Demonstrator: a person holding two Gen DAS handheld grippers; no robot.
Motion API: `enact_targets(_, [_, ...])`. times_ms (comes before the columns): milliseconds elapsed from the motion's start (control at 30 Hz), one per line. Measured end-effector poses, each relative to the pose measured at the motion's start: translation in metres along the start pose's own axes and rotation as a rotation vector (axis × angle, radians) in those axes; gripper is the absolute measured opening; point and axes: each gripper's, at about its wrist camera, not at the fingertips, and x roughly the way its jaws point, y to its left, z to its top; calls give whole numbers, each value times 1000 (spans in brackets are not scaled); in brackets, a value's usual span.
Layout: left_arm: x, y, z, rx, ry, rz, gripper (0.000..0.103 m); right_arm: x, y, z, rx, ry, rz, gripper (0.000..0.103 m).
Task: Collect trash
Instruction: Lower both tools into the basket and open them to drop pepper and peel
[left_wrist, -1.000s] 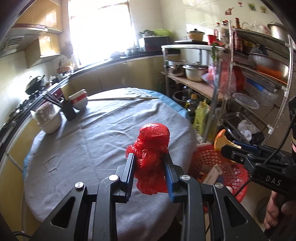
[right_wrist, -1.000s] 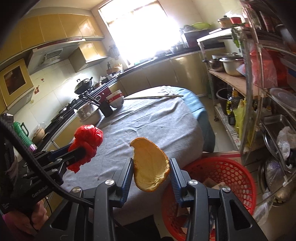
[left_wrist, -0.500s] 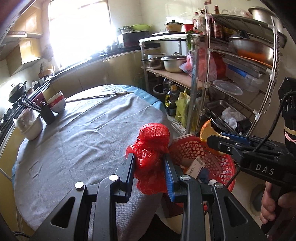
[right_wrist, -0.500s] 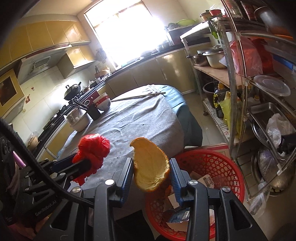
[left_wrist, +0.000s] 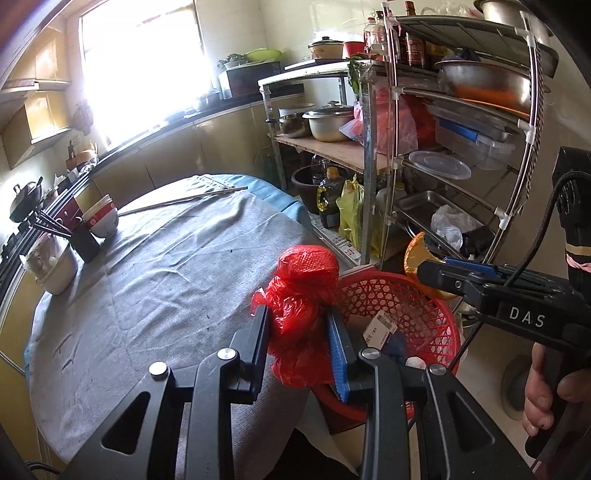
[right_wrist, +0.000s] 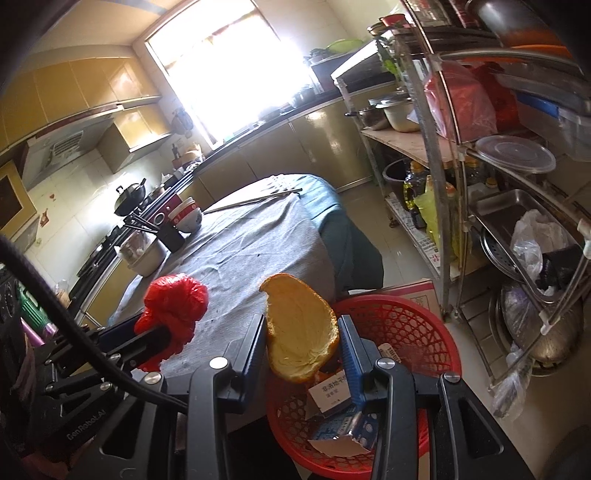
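My left gripper is shut on a crumpled red plastic bag, held over the table's near right edge beside the red mesh basket. In the right wrist view that red plastic bag shows at the left, level with my right gripper. My right gripper is shut on a curved piece of orange peel, which hangs over the rim of the red basket. The basket stands on the floor and holds cardboard packaging and paper scraps. The peel also shows at the right of the left wrist view.
A round table under grey cloth carries bowls, a black chopstick holder and a long stick. A metal rack with pots, trays and bags stands right of the basket. A cardboard box lies behind the basket.
Both grippers have swung right from over the table toward the red basket, each keeping its load. The basket now fills more of both views.
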Motion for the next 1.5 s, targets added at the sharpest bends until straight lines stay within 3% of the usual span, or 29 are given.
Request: enact_targets(1500, [34,-46,-1,115,70,-11,32,0,-52,-16,114,43,-37,44])
